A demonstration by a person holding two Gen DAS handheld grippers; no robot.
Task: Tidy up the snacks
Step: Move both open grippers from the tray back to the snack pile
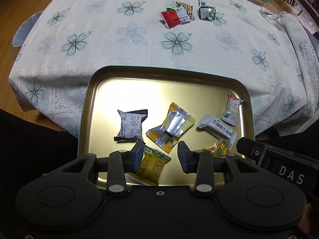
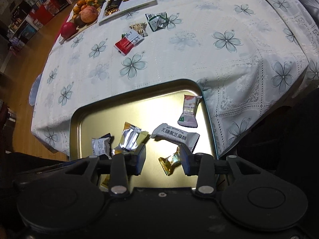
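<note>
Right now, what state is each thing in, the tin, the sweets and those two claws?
Gold tin tray: lidless, holding six wrapped snacks.
Amber candy: lying in the tray between the right gripper's open jaws.
Left gripper: open, empty.
Red packet: sealed, on the tablecloth.
Green packet: crumpled, on the tablecloth.

I count six wrapped snacks in the tin (image 1: 90, 107): a black-and-silver pack (image 1: 130, 126), a silver-and-orange pack (image 1: 171, 128), a white bar (image 1: 217, 127), a pink pack (image 1: 232, 109), a yellow-green pack (image 1: 152, 164) and a gold candy (image 2: 169, 162). On the cloth (image 1: 99, 45) I see roughly four more (they overlap): a red pack (image 1: 171, 18), a patterned one (image 1: 186, 7), a green foil scrap (image 1: 170, 8) and a green-white pack (image 1: 206, 11). One glass (image 1: 272, 13).
</note>
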